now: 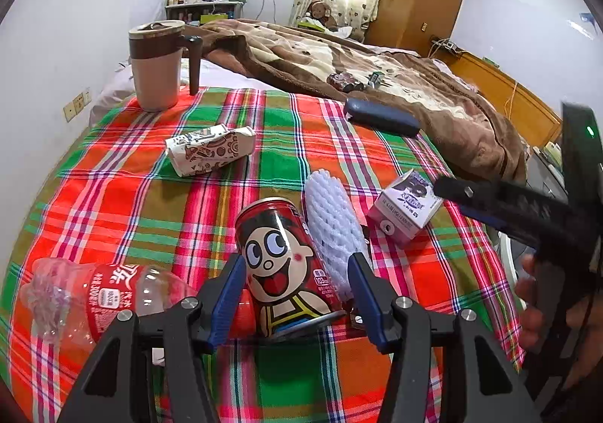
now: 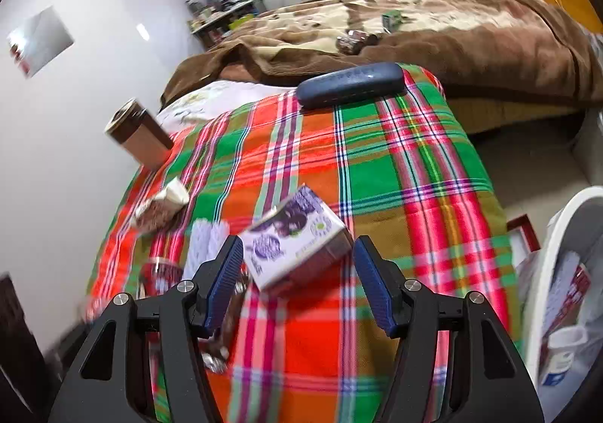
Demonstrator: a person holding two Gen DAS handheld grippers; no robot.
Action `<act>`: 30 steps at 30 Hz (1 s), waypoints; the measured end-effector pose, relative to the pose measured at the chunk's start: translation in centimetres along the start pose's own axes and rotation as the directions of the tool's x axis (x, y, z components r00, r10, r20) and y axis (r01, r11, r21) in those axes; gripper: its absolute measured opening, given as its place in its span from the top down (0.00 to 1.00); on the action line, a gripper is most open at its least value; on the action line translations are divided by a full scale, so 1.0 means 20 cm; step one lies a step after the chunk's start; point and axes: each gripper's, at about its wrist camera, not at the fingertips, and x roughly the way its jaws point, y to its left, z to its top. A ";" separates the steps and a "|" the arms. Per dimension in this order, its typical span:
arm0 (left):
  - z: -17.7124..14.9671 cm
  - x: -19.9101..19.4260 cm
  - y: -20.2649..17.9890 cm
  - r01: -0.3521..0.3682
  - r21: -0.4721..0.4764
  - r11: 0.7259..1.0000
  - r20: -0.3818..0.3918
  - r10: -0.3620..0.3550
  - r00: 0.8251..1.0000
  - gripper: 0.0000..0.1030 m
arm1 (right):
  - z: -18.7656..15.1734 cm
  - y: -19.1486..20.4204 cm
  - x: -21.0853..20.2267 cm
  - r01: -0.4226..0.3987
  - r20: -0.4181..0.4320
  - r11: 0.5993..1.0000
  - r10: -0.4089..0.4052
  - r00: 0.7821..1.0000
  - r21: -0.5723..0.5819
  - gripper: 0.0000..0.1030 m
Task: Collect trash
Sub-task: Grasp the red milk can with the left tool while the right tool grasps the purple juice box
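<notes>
Left gripper [image 1: 292, 285]: jaws spread wide, straddling the red cartoon can [image 1: 282, 268] lying on the plaid cloth [image 1: 113, 197]; pad contact could not be told. Crushed plastic bottle [image 1: 94, 298] beside its left finger, white foam net [image 1: 333, 231] beside its right. Right gripper [image 2: 297, 281]: jaws wide apart, empty, just short of the purple carton [image 2: 294, 238] on the cloth. White bin [image 2: 557, 272] at right, holding trash.

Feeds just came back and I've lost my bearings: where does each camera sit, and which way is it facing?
Left wrist: on the left gripper, low over the plaid cloth, fingers open around the red cartoon-face can; right gripper and a hand show at right.
Right wrist: on the right gripper, higher, tilted, open toward the purple-and-white carton; white bin at right.
Shared: carton, dark blue oblong case, white foam net.
</notes>
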 end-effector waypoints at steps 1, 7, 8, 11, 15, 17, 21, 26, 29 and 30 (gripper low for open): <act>0.00 0.01 0.00 0.005 -0.002 1.000 -0.007 -0.005 1.000 0.46 | 0.01 0.01 0.01 0.006 -0.004 1.000 -0.006 1.000 0.017 0.39; -0.01 0.04 0.02 0.015 0.008 1.000 -0.015 -0.015 1.000 0.46 | 0.02 0.01 0.12 0.056 -0.061 0.992 -0.050 0.997 0.109 0.39; -0.01 0.04 0.02 0.019 0.010 1.000 -0.015 -0.019 1.000 0.46 | 0.02 0.01 0.13 0.065 -0.063 0.992 -0.058 0.996 0.110 0.39; -0.01 0.04 0.02 0.021 0.010 1.000 -0.013 -0.021 1.000 0.46 | 0.03 0.03 0.16 0.089 -0.074 0.991 -0.081 0.994 0.104 0.39; 0.00 0.06 0.03 0.031 0.004 1.000 -0.014 -0.031 0.999 0.46 | 0.06 0.06 0.21 0.121 -0.098 0.990 -0.114 0.989 0.076 0.32; 0.00 0.06 0.03 0.035 -0.001 0.999 -0.016 -0.035 0.999 0.46 | 0.08 0.08 0.24 0.133 -0.119 0.989 -0.126 0.985 0.060 0.29; 0.00 0.08 0.05 0.043 -0.011 0.999 -0.023 -0.043 0.999 0.46 | 0.09 0.13 0.32 0.154 -0.182 0.988 -0.153 0.971 -0.006 0.29; 0.01 0.09 0.06 0.041 -0.020 0.999 -0.029 -0.042 0.999 0.46 | 0.06 0.14 0.32 0.160 -0.176 0.986 -0.166 0.970 -0.048 0.29; 0.01 0.10 0.06 0.039 -0.015 0.999 -0.031 -0.039 0.999 0.46 | 0.05 0.13 0.30 0.172 -0.160 0.983 -0.180 0.971 -0.064 0.29; 0.01 0.10 0.06 0.038 -0.017 0.999 -0.031 -0.039 0.999 0.46 | 0.04 0.12 0.29 0.175 -0.158 0.982 -0.184 0.970 -0.073 0.29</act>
